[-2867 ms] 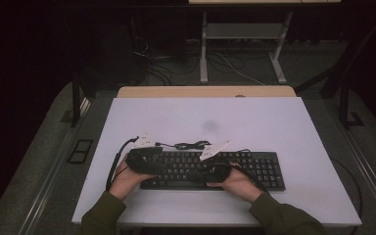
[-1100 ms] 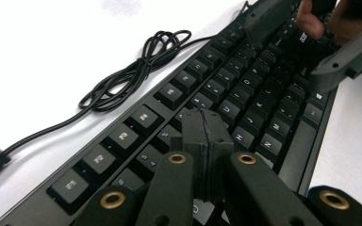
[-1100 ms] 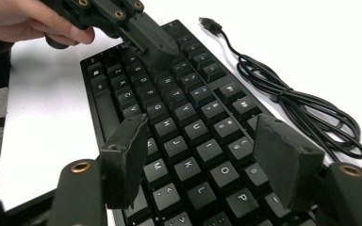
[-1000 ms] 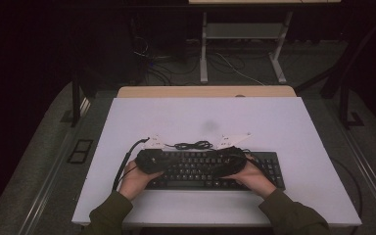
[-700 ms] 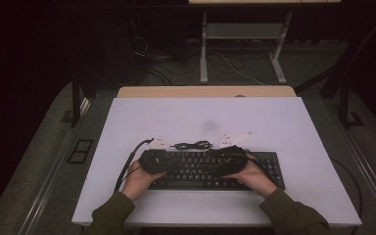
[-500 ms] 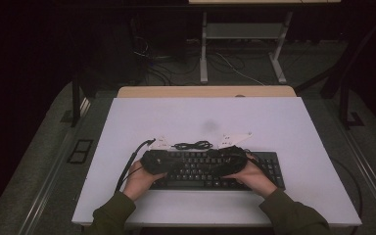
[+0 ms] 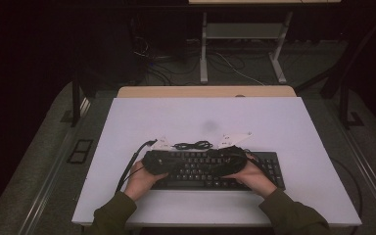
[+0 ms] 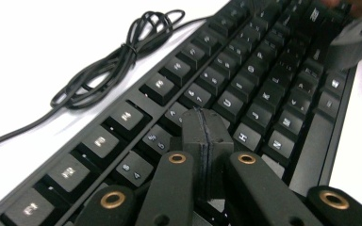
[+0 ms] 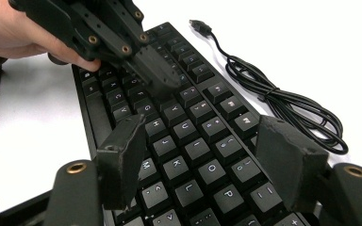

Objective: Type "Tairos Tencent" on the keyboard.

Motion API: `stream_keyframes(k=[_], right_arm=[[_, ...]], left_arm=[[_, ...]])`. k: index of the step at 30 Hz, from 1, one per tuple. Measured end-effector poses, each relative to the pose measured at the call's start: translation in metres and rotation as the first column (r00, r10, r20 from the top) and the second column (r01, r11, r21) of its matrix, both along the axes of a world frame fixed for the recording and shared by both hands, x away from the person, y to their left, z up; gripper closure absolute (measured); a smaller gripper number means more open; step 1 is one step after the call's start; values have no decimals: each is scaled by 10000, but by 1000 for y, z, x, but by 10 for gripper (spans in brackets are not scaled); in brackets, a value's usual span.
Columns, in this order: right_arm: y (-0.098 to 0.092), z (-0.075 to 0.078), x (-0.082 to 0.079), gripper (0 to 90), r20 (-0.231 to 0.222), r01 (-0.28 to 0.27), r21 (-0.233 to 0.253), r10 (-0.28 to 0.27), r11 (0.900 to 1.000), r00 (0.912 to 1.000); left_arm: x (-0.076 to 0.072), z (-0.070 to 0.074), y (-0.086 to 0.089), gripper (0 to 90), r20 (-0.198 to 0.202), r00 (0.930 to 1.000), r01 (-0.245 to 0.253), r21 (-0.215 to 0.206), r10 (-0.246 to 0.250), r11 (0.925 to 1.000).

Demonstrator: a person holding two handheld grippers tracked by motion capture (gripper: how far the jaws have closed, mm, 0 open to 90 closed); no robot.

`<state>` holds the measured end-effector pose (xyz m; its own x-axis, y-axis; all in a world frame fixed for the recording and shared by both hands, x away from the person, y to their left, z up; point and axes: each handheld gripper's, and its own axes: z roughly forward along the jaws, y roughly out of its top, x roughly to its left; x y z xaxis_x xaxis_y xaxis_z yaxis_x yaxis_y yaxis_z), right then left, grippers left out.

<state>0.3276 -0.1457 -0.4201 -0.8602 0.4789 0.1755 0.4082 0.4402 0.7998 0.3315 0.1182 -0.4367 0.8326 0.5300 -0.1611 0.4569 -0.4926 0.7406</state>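
A black keyboard (image 7: 269, 169) lies along the near half of the white table (image 7: 274, 122), its black cable (image 7: 193, 145) coiled just behind it. My left gripper (image 7: 186, 164) hovers over the keyboard's left half and points right. Its jaws are pressed together with nothing between them, the tips (image 8: 202, 127) low over the middle letter keys of the keyboard (image 8: 264, 70). My right gripper (image 7: 220, 163) faces it from the right. It is open (image 9: 205, 155) above the keys (image 9: 188, 141), with the left gripper (image 9: 158, 75) just ahead of it.
The cable (image 9: 283, 103) ends in a loose USB plug (image 9: 198, 23) on the bare table. The cable's coil (image 8: 118, 61) lies close to the keyboard's far edge. A wooden strip (image 7: 205, 91) borders the table's far side, with metal legs (image 7: 203, 49) and floor cables beyond.
Since 2.9 s ago my right gripper has moved right and toward the keyboard's far edge. My left gripper has drifted slightly right. The keyboard and cable lie as before.
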Motion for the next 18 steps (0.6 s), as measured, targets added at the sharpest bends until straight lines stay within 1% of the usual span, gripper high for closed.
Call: stream_keyframes(k=[6,7,9,10,11,16,18], right_arm=[[-1,0,0,334,22,5,2,-5,10000,10000],[-1,0,0,334,26,2,4,-2,10000,10000],[-1,1,0,333,1,30,29,-30,10000,10000],[-1,1,0,332,-6,41,18,-41,10000,10000],[-1,1,0,330,-11,58,26,-58,10000,10000],[-5,1,1,327,9,132,161,-132,9998,9999],[-7,2,0,325,-48,200,194,-199,9996,9998]], left_arm=[[0,1,0,894,22,10000,-28,15,28,10000],[0,2,1,893,34,10000,-3,-13,3,10000],[-1,3,1,892,78,9999,-142,-258,144,9996],[-1,5,2,891,105,9999,-85,-232,87,9997],[-1,5,3,878,94,9999,-122,-336,126,9994],[-1,9,6,851,173,9998,-87,-359,94,9993],[-2,10,8,826,181,9997,-137,-433,145,9990]])
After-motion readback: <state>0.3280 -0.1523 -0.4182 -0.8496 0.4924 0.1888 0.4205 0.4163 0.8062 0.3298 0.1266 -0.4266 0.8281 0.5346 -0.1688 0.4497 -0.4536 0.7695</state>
